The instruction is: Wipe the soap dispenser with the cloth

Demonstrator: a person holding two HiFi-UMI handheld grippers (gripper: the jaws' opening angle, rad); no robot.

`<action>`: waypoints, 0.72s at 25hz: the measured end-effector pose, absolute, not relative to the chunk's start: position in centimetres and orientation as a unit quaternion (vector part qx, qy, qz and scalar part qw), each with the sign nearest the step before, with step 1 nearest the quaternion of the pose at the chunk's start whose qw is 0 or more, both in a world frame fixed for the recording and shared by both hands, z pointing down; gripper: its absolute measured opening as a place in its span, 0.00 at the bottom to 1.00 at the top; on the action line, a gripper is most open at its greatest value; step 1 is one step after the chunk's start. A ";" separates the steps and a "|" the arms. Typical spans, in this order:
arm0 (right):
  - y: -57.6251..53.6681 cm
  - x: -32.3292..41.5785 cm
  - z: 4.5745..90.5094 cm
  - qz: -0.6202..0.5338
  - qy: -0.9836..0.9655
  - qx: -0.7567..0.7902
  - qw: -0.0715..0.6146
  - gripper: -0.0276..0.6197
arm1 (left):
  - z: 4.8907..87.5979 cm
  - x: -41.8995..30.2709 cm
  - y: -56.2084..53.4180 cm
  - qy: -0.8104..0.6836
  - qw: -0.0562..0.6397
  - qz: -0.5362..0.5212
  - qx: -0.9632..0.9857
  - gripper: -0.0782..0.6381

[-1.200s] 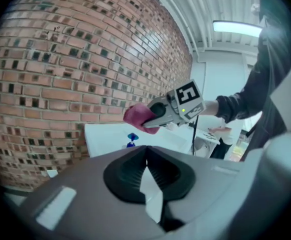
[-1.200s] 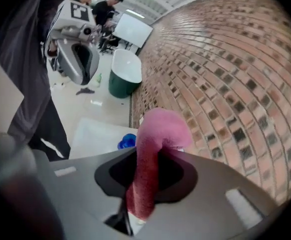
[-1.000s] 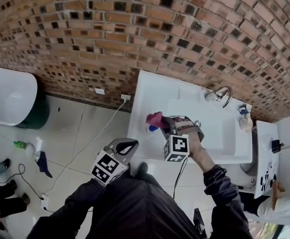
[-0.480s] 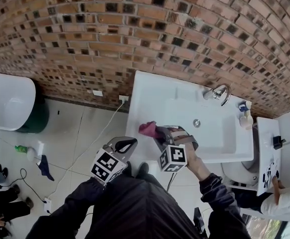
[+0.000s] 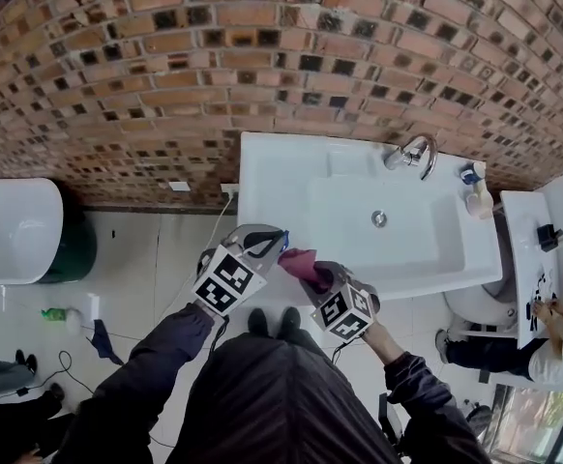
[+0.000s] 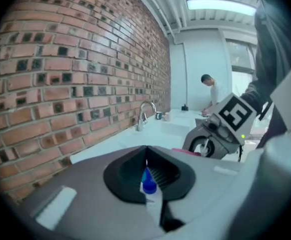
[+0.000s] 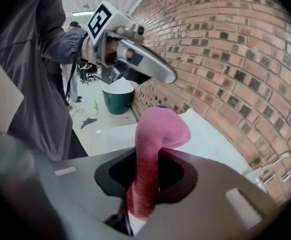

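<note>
Head view with both gripper views. We see the left gripper [image 5: 276, 240] closed on a small white bottle with a blue top, which we take to be the soap dispenser [image 6: 148, 186]. Its jaws stand narrow around the bottle's body. The right gripper [image 5: 318, 276] is clamped on the pink cloth [image 7: 153, 149], whose free end curls over above the jaws.

Both tools are held in front of the white sink [image 5: 281, 167], off its near edge. Cloth and dispenser lie just beside each other, and we cannot tell whether they touch. Two more bottles [image 5: 477, 196] stand at the sink's far corner, near the tap [image 5: 412, 153].

We judge that both items are now in hand and that the wiping itself is at its start or barely under way. Nothing shows how much of the dispenser is wiped, so rubbing over its sides and top is left to do.
</note>
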State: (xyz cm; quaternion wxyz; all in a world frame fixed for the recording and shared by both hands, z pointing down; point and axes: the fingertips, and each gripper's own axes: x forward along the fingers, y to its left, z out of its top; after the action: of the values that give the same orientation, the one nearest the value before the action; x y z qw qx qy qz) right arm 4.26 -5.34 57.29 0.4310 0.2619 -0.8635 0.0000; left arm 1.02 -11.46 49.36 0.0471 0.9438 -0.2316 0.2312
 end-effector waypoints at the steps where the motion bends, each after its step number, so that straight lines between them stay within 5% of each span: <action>1: -5.2 3.8 57.7 -0.005 -0.863 0.261 0.432 0.17 | 49.9 1.7 -11.7 -0.218 0.044 0.246 0.943 0.11; 18: -5.2 0.3 67.6 0.025 -0.843 0.193 0.501 0.17 | 54.8 2.7 -12.4 -0.207 0.109 0.286 0.929 0.11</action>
State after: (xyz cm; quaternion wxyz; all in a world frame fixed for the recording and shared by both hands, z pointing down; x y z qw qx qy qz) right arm 0.27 -5.23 67.59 0.5009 0.1933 -0.8432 0.0253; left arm 2.67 -12.42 54.81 0.1091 0.9293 -0.2072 0.2857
